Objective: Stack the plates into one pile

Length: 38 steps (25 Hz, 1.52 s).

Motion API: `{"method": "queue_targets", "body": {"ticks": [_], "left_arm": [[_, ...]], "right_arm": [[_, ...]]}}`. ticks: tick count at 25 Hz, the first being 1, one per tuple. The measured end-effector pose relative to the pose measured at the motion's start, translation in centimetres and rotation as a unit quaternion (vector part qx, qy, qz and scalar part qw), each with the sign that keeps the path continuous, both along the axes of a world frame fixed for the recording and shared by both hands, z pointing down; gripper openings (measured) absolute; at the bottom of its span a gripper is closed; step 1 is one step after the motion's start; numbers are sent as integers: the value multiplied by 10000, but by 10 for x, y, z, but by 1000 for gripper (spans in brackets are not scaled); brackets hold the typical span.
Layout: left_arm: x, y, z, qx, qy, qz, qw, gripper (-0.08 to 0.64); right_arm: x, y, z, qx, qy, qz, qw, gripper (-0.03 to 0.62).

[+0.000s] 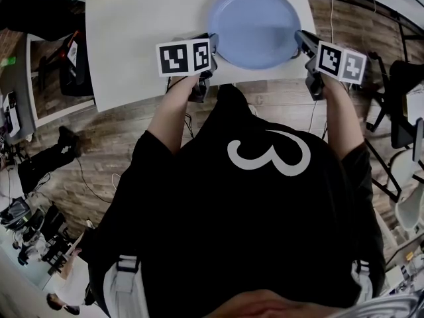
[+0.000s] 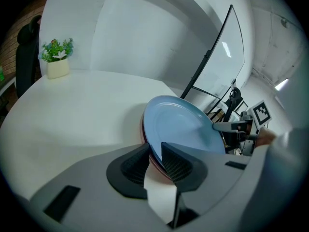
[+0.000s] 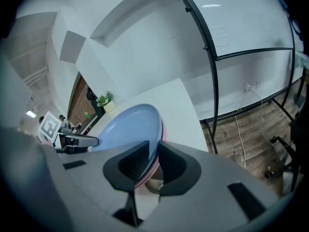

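Note:
A light blue plate (image 1: pixel 255 25) lies on a pink plate on the white table (image 1: pixel 146 32), near its front edge. My left gripper (image 1: pixel 213 45) holds the pile's left rim and my right gripper (image 1: pixel 299 42) its right rim. In the left gripper view the blue plate (image 2: pixel 186 124) and the pink rim (image 2: pixel 145 132) under it run between the jaws of the left gripper (image 2: pixel 155 156), which are shut on both. In the right gripper view the right gripper (image 3: pixel 153 158) is likewise shut on the blue plate (image 3: pixel 128 129) and the pink rim (image 3: pixel 145 175).
A small potted plant (image 2: pixel 58 59) stands at the table's far left corner. A black-framed board (image 3: pixel 217 57) stands beyond the table's right side. Chairs (image 1: pixel 397 105) and equipment stand on the wooden floor around the person.

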State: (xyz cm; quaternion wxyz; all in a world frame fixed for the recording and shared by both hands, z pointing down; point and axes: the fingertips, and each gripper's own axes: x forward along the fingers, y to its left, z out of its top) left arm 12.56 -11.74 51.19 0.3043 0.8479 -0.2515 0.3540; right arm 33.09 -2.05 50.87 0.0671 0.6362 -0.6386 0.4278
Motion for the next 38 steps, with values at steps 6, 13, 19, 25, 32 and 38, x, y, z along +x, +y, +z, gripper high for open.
{"method": "queue_targets", "body": {"ticks": [6,13,19,25,32,38], "left_arm": [[1,1,-1,48,183,-25,9998,81],[-5,9,3,-116,359,-186,9991,120],[-14,15,-12,-16,585,-478,9971,127],[-28,34,-48,162,890,-595,9941,127],[-27,74,-104,523,1276,-199,9902,127],[-25,105,-139,685,1552,129,9854,109]], "right_arm": [[-3,0,-3,128,-79,-20,9999,101],[-6,11,-5,189,-63,-98,9998,161],[-5,24,-25,499,-88,-172,9986,167],[-22,38,-60,967,-190,-521,9938,166],[-60,55,-114,1519,-324,-1118,9815,131],[-101,70,-161,2120,-673,-1576,9621,58]]}}
